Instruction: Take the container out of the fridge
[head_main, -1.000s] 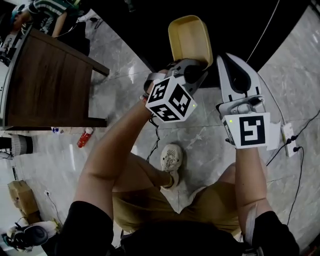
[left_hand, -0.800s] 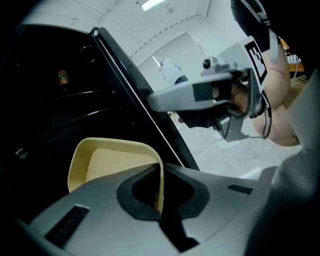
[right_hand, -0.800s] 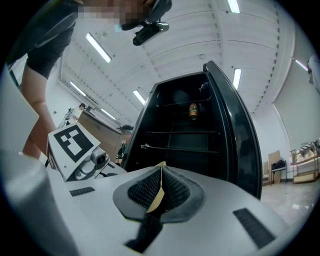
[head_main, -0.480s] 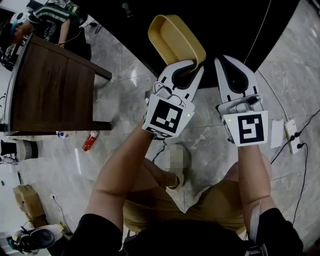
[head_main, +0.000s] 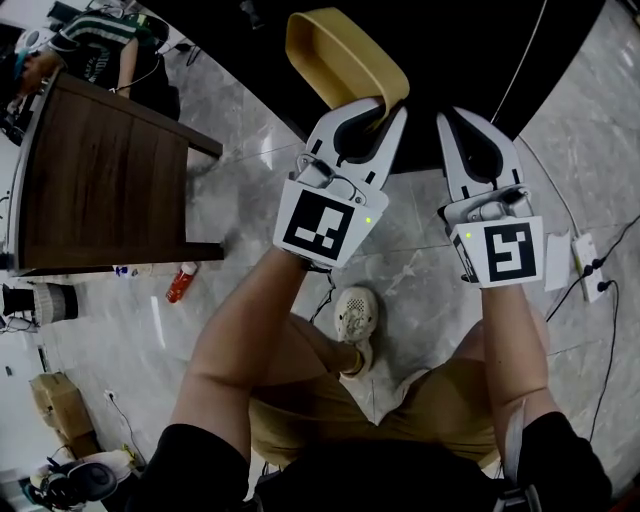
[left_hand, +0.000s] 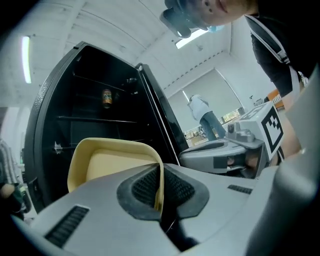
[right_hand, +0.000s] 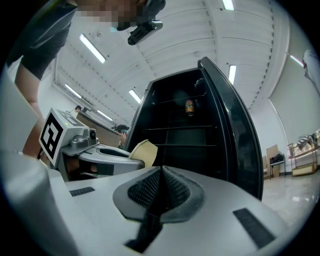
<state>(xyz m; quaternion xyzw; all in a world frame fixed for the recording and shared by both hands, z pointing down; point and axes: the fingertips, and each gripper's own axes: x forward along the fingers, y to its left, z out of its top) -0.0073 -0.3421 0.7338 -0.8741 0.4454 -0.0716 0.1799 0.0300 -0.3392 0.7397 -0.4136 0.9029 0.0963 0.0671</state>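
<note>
Since a second ago my left gripper (head_main: 372, 112) has risen and rolled, lifting the yellow container (head_main: 338, 52). Its jaws are clamped on the container's near wall. The container extends lengthwise ahead, before the open fridge (right_hand: 200, 135). My right gripper (head_main: 472, 128) sits alongside, closed and empty.

The container (head_main: 345, 60) is plain pale yellow. The left gripper (head_main: 375, 105) and the right gripper (head_main: 457, 116) are light grey with black, fine-meshed pads (left_hand: 142, 187), and each bears a white cube with black square markers. The fridge (right_hand: 200, 125) is black inside and out, and a can (right_hand: 189, 106) in it has an orange-yellow label. The floor (head_main: 250, 130) is grey marble with pale veins. The table (head_main: 100, 170) is dark brown with wood grain. The shoe (head_main: 355, 315) is off-white, the shorts (head_main: 420, 410) are tan, and the bottle (head_main: 177, 283) is red.
</note>
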